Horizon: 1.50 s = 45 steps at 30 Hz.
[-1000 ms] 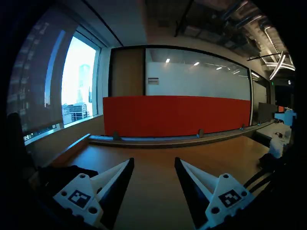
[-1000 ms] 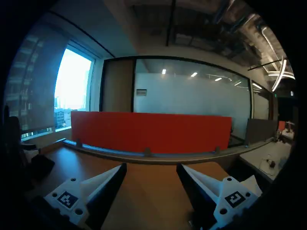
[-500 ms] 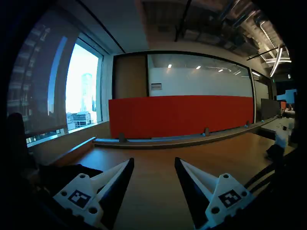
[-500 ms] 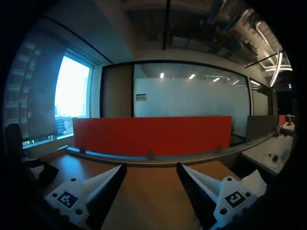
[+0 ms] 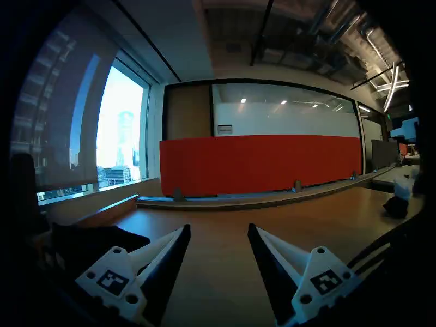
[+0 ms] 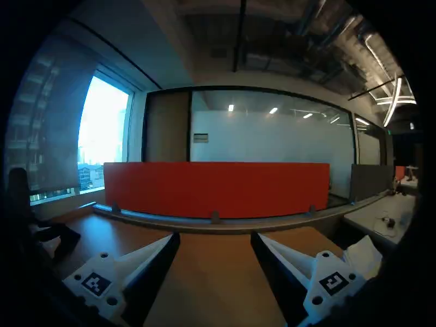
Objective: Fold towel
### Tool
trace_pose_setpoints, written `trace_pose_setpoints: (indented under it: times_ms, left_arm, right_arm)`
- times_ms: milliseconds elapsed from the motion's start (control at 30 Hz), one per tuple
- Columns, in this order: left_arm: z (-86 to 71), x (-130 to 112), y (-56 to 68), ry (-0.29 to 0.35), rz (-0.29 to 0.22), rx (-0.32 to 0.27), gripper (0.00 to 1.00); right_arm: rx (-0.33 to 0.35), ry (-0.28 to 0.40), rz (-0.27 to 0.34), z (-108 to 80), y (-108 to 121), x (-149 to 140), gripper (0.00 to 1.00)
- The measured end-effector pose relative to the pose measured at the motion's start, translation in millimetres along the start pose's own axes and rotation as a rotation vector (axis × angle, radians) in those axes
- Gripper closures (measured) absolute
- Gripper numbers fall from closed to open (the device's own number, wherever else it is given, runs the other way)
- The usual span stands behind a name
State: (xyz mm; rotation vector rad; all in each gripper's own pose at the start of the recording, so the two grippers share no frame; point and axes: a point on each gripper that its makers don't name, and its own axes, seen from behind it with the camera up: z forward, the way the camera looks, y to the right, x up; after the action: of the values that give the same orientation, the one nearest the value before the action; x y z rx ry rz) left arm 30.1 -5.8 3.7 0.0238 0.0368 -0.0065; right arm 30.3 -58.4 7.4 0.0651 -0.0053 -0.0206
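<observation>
1. The orange-brown flat wooden bench [image 5: 218, 283] is plain and unpatterned.
2. The solid red long divider panel [image 5: 261, 163] is uniform.
3. The left tool [image 5: 217, 229] and right tool [image 6: 215, 235] are white with black inner faces and black-and-white square markers.

White, marker-tagged left gripper [image 5: 218, 228]

Office interior: a wooden desk [image 5: 305, 215] runs to a red divider panel [image 5: 261, 163] standing along its far edge, seen in the left gripper view. A window [image 5: 122, 136] at the left looks out on city towers in daylight. A frosted glass wall [image 5: 283, 117] rises behind the panel (ceiling lights mirrored in it). A dark heap [image 5: 92, 242] lies at the desk's left edge, and a small dark object [image 5: 397, 206] near its right edge. In the right gripper view, a white desk [image 6: 381, 215] stands off the right edge.
</observation>
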Motion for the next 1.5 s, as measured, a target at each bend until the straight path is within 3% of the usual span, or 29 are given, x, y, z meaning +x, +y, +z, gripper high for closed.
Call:
trace_pose_setpoints:
  times_ms: [400,900,1500]
  left_arm:
    - [-4.1,-23,-3.6,0.027,-0.016,0.019,0.23]
    - [-8.2,-25,-4.9,0.046,-0.017,0.016,0.23]
    - [-0.1,-44,-11.6,-0.016,-0.038,0.017,0.23]
  right_arm:
    - [0.015,-0.007,-0.02,0.9,-3,-24,0.0]
    - [0.029,-0.015,-0.026,1.3,-2,-31,0.0]
    - [0.033,-0.005,-0.026,6.3,1,-30,0.0]
